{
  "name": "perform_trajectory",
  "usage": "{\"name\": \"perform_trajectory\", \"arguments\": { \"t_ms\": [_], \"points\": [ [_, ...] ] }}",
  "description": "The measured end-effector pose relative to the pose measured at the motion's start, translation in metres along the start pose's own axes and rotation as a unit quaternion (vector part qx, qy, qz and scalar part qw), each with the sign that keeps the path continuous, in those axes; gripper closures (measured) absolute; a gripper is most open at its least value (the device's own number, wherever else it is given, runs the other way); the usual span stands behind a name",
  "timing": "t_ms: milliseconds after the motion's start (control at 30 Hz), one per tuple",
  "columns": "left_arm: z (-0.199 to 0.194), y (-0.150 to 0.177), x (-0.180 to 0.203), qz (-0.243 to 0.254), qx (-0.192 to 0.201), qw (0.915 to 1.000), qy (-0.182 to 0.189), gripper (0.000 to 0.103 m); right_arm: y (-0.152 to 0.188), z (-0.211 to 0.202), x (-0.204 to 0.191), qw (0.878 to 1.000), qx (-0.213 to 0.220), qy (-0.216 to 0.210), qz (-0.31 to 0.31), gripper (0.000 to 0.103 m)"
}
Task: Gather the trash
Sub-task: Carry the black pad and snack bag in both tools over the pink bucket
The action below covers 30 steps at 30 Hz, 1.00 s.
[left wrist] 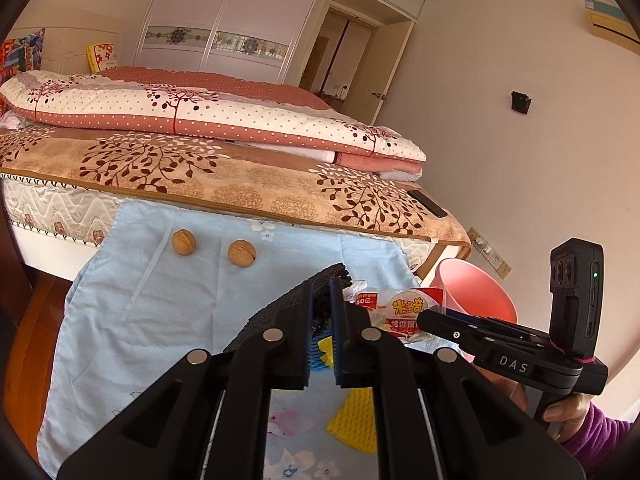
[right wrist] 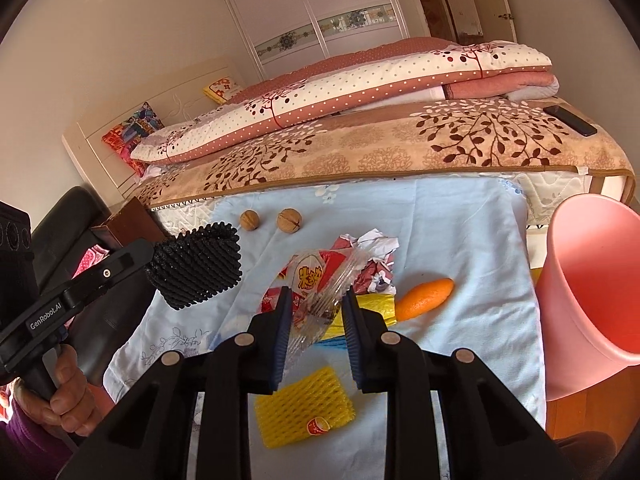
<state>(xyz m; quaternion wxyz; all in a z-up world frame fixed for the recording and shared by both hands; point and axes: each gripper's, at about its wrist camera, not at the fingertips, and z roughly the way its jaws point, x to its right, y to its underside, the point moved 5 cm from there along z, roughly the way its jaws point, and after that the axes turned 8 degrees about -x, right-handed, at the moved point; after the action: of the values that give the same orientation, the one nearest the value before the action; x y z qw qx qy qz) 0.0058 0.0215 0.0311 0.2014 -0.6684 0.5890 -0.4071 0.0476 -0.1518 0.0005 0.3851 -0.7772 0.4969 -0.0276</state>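
Now the left gripper (left wrist: 322, 312) is clamped shut on a black foam net (right wrist: 198, 266), held up over the blue cloth (right wrist: 460, 240). Meanwhile the right gripper (right wrist: 316, 322) has narrowed onto a clear snack wrapper (right wrist: 320, 296), which sits pinched between its pads above the cloth. Nearby, the pink bin (right wrist: 592, 280) stands at the cloth's right edge, with an orange peel (right wrist: 426, 298), yellow net (right wrist: 304, 410) and two walnuts (right wrist: 289, 221) lying on the cloth.

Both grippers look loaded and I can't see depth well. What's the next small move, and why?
Probably swing the right gripper, shut on the clear snack wrapper, over to the pink bin at its right; the bin's mouth is open and nothing blocks the way.
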Motion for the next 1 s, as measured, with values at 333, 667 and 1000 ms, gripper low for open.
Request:
{"name": "perform_trajectory", "arguments": {
  "t_ms": [333, 667, 1000],
  "points": [
    [0.019, -0.010, 0.055, 0.035, -0.005, 0.9986, 0.040, 0.095, 0.001, -0.046, 0.058, 0.996, 0.049, 0.046, 0.057, 0.079],
    [0.055, -0.018, 0.121, 0.079, -0.023, 0.9924, 0.091, 0.095, 0.009, -0.094, 0.132, 0.982, 0.093, 0.109, 0.122, 0.079],
    [0.098, -0.022, 0.183, 0.108, -0.048, 0.9842, 0.132, 0.095, 0.022, -0.122, 0.187, 0.967, 0.109, 0.163, 0.163, 0.079]
  ]
}}
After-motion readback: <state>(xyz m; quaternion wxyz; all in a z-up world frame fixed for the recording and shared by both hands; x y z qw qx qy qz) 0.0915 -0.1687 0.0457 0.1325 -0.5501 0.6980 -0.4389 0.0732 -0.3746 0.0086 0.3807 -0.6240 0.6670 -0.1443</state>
